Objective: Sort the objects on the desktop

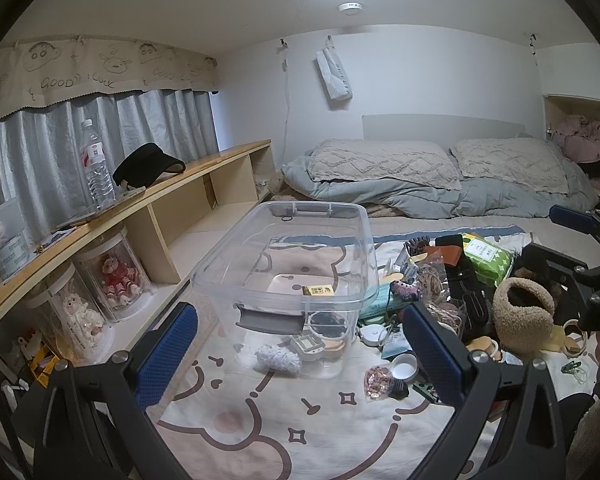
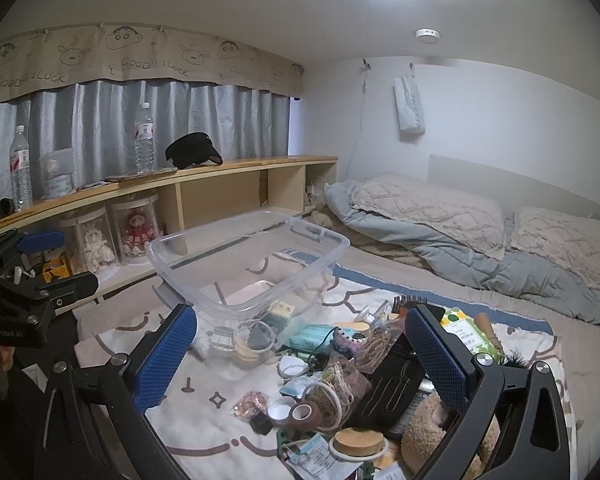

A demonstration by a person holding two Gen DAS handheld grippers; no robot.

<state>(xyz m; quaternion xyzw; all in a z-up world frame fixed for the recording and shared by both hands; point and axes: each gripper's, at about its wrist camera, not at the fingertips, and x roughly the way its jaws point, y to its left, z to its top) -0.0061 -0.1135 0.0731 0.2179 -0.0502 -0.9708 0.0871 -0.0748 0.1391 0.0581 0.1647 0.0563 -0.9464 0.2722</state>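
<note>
Left wrist view: the left gripper (image 1: 300, 354) hung wide open and empty above a cartoon-print blanket (image 1: 260, 432), its blue-padded jaws framing the near end of a clear plastic bin (image 1: 284, 264). The bin stood straight ahead of the claw, its long axis running away toward the far pillows, with a few small items already visible through its walls. The unsorted heap lay to the right: a green wipes pack (image 1: 486, 254), a fuzzy tan earmuff (image 1: 522, 316), a white jar lid (image 1: 403, 366) and a small packet of pink beads (image 1: 378, 380), the last two just beside the right-hand jaw. At the right edge, the right gripper (image 1: 572, 248) showed over the heap, too little of it in frame to read its jaws.

Right wrist view: the right gripper (image 2: 300, 354) was likewise spread wide with nothing in it, poised directly over the clutter. Between its jaws sat a roll of brown tape (image 2: 305, 414), a bundle of rubber bands (image 2: 332, 392), the lid (image 2: 281, 406) and a black case (image 2: 396, 380); a cork-topped lid (image 2: 358, 442) lay nearest the camera. The bin (image 2: 248, 260) lay ahead and to the left, its long axis angled away toward the far right. The left gripper (image 2: 40, 280) appeared at the left edge, near the wooden shelf (image 2: 220, 172).

Judged from both views, the right claw stood nearer the pile and was better placed to pick; any object taken would then travel left and away to reach the bin.
</note>
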